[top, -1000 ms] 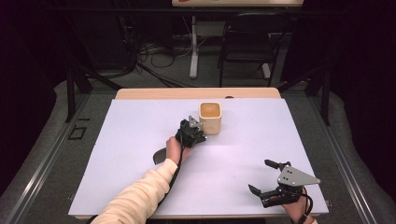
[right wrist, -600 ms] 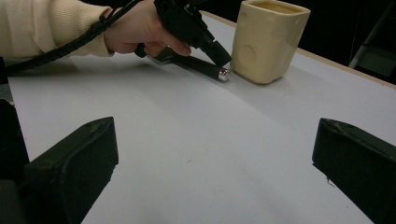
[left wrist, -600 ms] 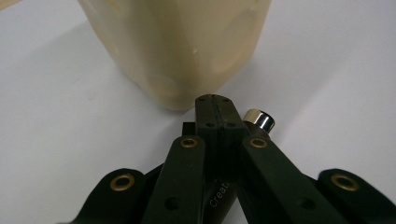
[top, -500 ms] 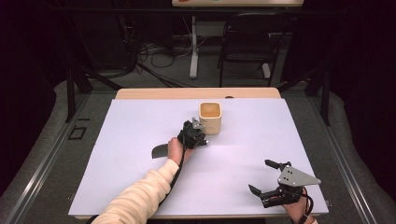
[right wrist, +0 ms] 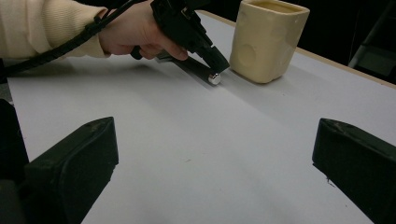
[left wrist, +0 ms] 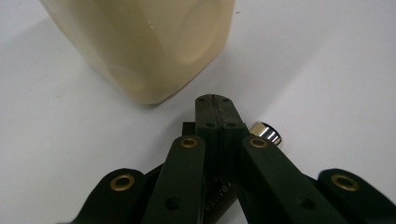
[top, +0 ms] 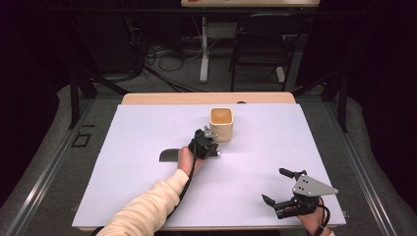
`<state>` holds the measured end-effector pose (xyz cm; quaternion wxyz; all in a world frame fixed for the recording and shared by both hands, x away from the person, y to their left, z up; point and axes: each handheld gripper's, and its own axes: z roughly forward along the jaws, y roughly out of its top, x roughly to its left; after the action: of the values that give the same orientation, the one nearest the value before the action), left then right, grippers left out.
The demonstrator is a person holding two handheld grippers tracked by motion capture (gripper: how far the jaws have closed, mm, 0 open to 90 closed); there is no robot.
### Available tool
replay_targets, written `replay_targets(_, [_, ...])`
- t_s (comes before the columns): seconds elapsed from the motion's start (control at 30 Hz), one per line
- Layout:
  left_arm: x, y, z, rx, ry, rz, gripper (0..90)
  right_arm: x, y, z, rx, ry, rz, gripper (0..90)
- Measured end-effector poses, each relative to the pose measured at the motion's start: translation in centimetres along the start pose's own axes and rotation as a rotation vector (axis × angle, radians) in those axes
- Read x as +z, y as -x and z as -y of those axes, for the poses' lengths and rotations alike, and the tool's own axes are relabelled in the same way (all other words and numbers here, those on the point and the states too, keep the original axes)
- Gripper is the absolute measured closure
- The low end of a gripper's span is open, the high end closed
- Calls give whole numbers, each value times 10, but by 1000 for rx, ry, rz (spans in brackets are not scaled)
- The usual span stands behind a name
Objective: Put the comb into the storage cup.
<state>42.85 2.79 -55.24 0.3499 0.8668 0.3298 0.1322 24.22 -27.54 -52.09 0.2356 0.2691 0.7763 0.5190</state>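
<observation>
- At mid-table, the left gripper (top: 208, 142) has its jaws pressed together on a dark tool (right wrist: 194, 67) with a silver end cap; the black blade (top: 170, 155) trails behind the hand (top: 187, 160).
- Just ahead of those jaws, the cup (top: 221, 124) stands upright, near the jaw tips but apart from them.
- At the near right edge, the right gripper (top: 279, 186) rests with jaws spread wide, holding nothing, well apart from the tool and cup.
</observation>
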Motion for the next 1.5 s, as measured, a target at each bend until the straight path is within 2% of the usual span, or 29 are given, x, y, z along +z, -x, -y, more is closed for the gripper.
replay_targets(0.3, [-3,6,2,-3,-7,37,900,0,0,0,1,-1,1,0])
replay_targets(0.43, [-5,9,3,-26,-5,59,900,0,0,0,1,-3,1,0])
replay_targets(0.7, [-7,14,6,-2,-21,82,900,-1,0,0,0,-3,2,0])
replay_targets(0.77, [-8,15,7,-6,-22,94,900,-1,0,0,0,-2,3,0])
replay_targets(1.03, [-14,19,13,3,-33,112,900,-1,0,0,-3,-1,3,0])
replay_targets(1.5, [-23,18,26,-14,-53,126,900,-2,0,0,4,-2,5,0])
